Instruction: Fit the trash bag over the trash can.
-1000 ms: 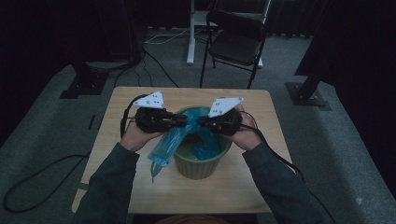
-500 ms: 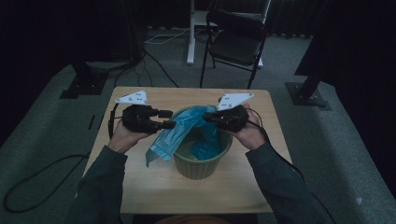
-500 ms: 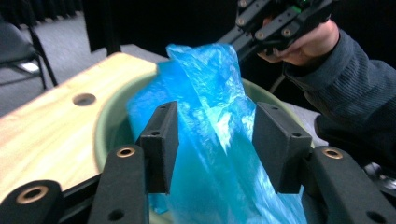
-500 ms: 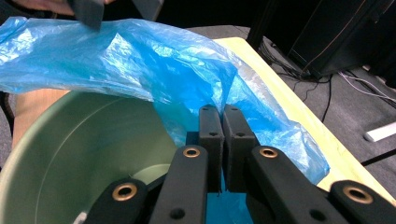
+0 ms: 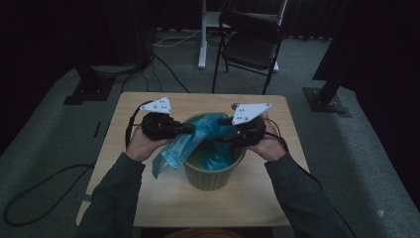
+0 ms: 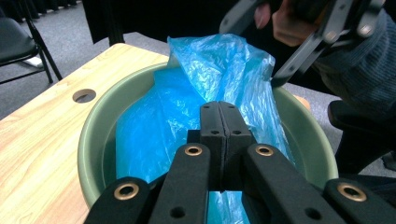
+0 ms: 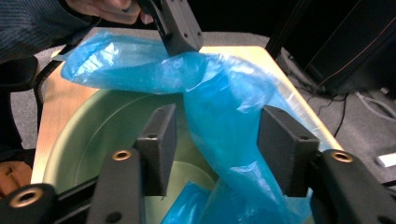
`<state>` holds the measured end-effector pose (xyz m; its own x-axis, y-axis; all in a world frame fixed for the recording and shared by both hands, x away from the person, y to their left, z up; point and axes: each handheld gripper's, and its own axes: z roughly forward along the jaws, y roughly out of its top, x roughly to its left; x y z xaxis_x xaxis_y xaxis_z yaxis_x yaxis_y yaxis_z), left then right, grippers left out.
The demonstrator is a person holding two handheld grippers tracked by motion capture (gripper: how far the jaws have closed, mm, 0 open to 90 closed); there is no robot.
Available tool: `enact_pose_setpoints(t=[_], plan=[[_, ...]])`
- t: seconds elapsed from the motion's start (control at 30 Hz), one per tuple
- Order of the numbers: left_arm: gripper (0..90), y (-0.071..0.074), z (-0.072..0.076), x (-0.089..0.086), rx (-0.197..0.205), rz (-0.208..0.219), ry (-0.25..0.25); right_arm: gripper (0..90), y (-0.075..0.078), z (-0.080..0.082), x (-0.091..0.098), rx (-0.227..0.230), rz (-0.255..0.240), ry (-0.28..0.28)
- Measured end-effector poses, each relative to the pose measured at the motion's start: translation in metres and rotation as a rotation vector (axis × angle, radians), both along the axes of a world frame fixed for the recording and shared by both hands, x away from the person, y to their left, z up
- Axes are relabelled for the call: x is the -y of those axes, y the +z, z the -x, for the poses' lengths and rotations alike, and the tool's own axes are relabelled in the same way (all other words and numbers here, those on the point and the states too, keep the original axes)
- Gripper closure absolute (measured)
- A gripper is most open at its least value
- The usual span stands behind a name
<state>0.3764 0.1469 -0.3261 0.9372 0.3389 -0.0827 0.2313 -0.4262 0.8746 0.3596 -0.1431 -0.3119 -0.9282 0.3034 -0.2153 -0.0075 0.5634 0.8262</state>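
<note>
2 grippers were held over a green bin standing near the middle of a wooden table, with a blue plastic bag hanging partly inside it and partly draped over its rim toward the person's left.

The left gripper was seen clenched, its jaws having just closed; in the right gripper view its pads were clamped on a gathered fold of the bag at the top edge. In the high view this gripper was held level, pointing across the bin toward the other hand, the forearm coming in from the lower left.

The right gripper was seen released, its jaws having just been opening. A twisted band of the bag ran between its 2 pads without being pressed by either. In the high view it lay at the bin's right rim, pointing left, with the wrist level.

The bag's long axis was stretched from the left grip down into the bin, slanting from upper left to lower right in the right gripper view. The free film lay directly ahead of the right jaws, so that hand was judged nearer for the next grasp on the bag's far edge, to be drawn toward the right rim.
</note>
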Motion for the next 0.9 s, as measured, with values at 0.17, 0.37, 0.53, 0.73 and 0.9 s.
enact_pose_setpoints(t=[0.17, 0.37, 0.53, 0.73, 0.9], plan=[[89.6, -0.001, 0.000, 0.003, 0.002, -0.005, -0.001, 45.1, 0.008, 0.001, 0.004, 0.007, -0.051, 0.004], [89.6, 0.002, 0.003, 0.008, 0.015, 0.012, -0.021, 56.9, 0.003, -0.004, -0.015, -0.015, 0.008, 0.025], [87.4, 0.003, 0.004, 0.002, 0.013, 0.033, -0.012, 90.0, -0.008, -0.005, -0.025, -0.022, 0.054, 0.014], [71.4, 0.005, 0.006, -0.018, 0.006, 0.085, 0.037, 90.0, -0.002, -0.003, -0.015, -0.011, 0.034, 0.004], [60.0, -0.004, 0.008, -0.027, -0.027, 0.051, 0.032, 90.0, 0.001, -0.005, 0.000, -0.019, -0.036, -0.037]])
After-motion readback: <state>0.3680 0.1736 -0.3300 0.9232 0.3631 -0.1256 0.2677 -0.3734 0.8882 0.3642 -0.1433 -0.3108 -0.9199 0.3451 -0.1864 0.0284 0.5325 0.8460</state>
